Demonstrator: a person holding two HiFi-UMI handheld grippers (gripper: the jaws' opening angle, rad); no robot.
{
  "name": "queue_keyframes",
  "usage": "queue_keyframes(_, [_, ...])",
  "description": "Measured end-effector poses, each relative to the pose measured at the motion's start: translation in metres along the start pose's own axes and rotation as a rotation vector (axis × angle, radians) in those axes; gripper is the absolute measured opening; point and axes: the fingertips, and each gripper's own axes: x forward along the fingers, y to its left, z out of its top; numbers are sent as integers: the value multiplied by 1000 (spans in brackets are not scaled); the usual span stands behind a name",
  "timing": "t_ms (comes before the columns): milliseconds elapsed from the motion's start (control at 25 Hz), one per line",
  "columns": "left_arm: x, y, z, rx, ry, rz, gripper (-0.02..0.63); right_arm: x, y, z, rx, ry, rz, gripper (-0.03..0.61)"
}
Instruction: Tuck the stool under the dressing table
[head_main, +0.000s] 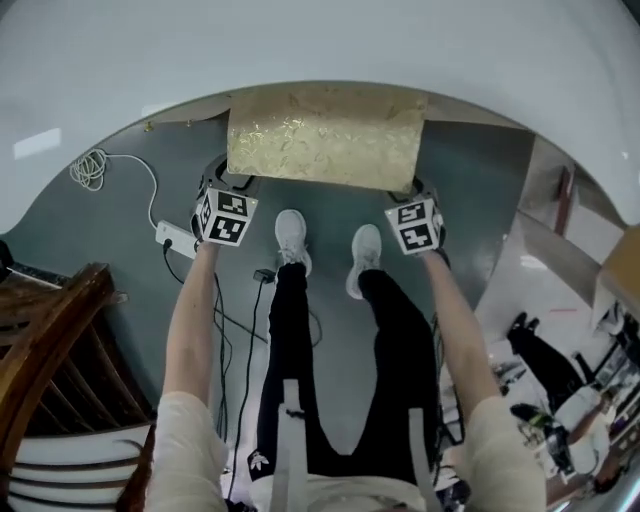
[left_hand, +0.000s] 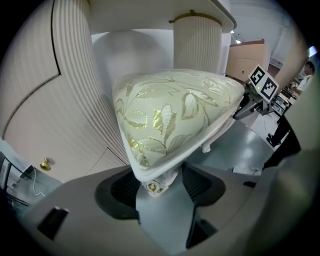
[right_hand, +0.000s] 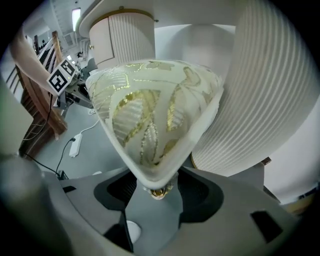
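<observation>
Gold-patterned stool (head_main: 325, 135) sits partly under the dressing table (head_main: 300, 50), with the left tool (left_hand: 160, 184) and right tool (right_hand: 159, 189) each clamped on a near corner. Pushed askew, a far corner would likely knock a fluted pedestal (right_hand: 270, 100), and the rounded seat edge could slip from either grip. Pedestals stand near on both sides. The power strip (head_main: 175, 238) lies near the left tool.

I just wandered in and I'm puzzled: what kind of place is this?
Probably a bedroom mock-up inside a workshop or lab, not a real home. There is a white dressing table with a gold-patterned stool, but also a power strip and loose cables on a bare grey floor.
</observation>
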Motion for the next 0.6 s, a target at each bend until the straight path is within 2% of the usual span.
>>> queue_keyframes(120, [7,20,11,26,-5,-1,270,0,4,10,26,-26,0,261])
queue_keyframes(320, [18,47,8,85,38,-25,270,18,22,24,98,-26,-1,261])
queue_keyframes(600, [22,70,28,117,65,-28,270,20,20,42,116,-33,-9,261])
